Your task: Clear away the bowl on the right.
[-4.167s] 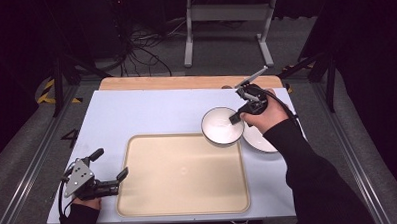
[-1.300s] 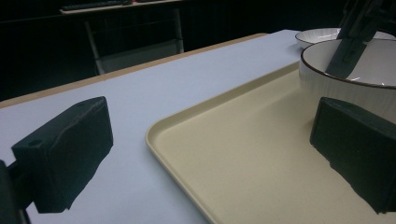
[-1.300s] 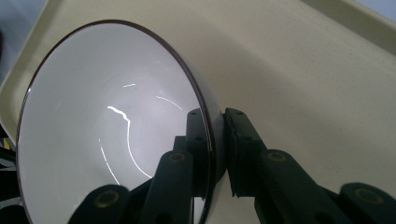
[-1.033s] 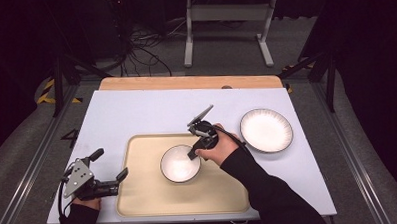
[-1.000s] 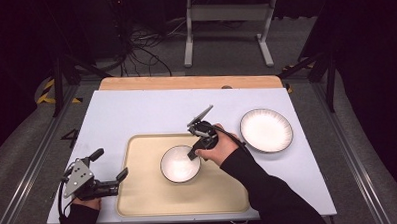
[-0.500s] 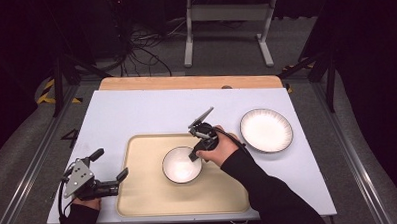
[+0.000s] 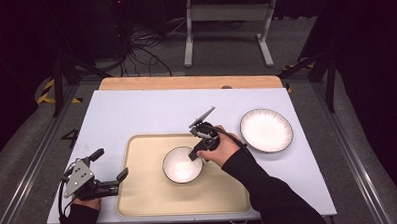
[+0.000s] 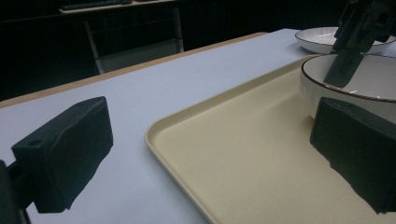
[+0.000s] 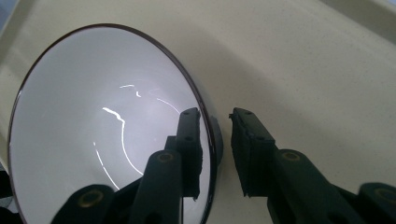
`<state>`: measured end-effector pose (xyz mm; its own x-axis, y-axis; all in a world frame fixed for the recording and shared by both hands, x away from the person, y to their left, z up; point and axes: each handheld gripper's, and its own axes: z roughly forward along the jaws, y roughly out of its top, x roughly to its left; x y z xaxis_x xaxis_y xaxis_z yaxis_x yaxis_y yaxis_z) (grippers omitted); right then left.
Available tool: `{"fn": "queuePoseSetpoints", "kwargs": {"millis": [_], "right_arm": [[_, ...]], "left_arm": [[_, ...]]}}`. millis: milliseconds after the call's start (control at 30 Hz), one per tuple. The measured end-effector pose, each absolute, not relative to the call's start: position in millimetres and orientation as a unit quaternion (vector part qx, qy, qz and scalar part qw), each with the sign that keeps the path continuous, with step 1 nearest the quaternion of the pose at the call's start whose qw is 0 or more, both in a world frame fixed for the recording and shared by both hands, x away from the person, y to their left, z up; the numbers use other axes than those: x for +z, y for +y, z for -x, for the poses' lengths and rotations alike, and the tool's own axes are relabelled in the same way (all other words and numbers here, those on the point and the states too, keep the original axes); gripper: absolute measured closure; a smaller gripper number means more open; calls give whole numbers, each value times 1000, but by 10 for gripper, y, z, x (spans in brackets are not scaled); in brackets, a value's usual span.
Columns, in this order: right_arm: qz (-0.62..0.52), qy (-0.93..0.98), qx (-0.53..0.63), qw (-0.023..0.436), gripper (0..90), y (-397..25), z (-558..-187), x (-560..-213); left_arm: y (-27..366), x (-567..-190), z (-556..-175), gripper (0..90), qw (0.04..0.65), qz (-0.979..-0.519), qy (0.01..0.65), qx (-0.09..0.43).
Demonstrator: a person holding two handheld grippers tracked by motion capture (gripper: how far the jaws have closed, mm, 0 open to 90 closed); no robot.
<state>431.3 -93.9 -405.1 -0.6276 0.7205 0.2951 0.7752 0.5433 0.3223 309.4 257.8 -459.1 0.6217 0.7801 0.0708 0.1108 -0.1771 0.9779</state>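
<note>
While the white bowl [image 7: 182, 164] sits on the tray [image 7: 139, 194], right gripper [image 9: 215, 126] fingers slightly parted astride its rim, left gripper [image 7: 111, 175] fingers wide.

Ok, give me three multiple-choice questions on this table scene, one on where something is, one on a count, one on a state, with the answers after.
1. Where does the white bowl sit?
A. on the beige tray
B. on the bare tabletop beside the tray
C. stacked on the plate

2. How many white dishes are on the table?
A. one
B. two
C. four

3. How do the jaws of the right gripper stand at the bowl?
A. shut far off from it
B. apart, one inside the rim and one outside
C. both inside the bowl

Answers: 1 A, the high view shows the bowl inside the tray's rim. 2 B, one bowl and one plate. 3 B, the right gripper view shows a gap between the jaws with the rim running through it.
</note>
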Motion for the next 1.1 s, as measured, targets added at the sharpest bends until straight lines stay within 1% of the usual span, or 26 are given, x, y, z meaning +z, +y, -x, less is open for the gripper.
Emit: {"fn": "queuePoseSetpoints", "kwargs": {"millis": [167,200,333,467,567,633,700,800,967,1033,1100], "right_arm": [[417,-877,-233,52,639,-948,-4270,-3986],[415,-877,-238,47,607,-955,-4261,-3971],[409,-876,-255,27,545,-995,-4238,-3916],[389,-874,-293,-4,439,-1048,-4193,-3829],[351,-875,-331,-38,361,-1082,-4135,-3773],[321,-875,-356,-64,341,-1105,-4086,-3743],[302,-874,-373,-77,323,-1130,-4031,-3716],[279,-875,-383,-100,337,-1167,-3966,-3684],[271,-872,-390,-119,313,-1236,-3905,-3672],[241,-865,-419,-139,276,-1290,-3874,-3669],[231,-860,-433,-139,259,-1323,-3849,-3663]], "left_arm": [[2579,-4591,-3094,2,559,-706,316,299],[2579,-4591,-3095,2,558,-706,316,300],[2577,-4591,-3096,2,558,-707,315,299],[2581,-4589,-3098,2,556,-708,316,298],[2580,-4589,-3099,2,557,-708,316,298],[2581,-4588,-3097,2,556,-708,317,298],[2580,-4589,-3096,2,557,-708,316,298],[2577,-4589,-3096,2,556,-708,317,299],[2577,-4589,-3096,2,555,-708,317,298],[2575,-4589,-3096,2,555,-708,318,298],[2574,-4589,-3097,2,555,-708,318,299]]}}
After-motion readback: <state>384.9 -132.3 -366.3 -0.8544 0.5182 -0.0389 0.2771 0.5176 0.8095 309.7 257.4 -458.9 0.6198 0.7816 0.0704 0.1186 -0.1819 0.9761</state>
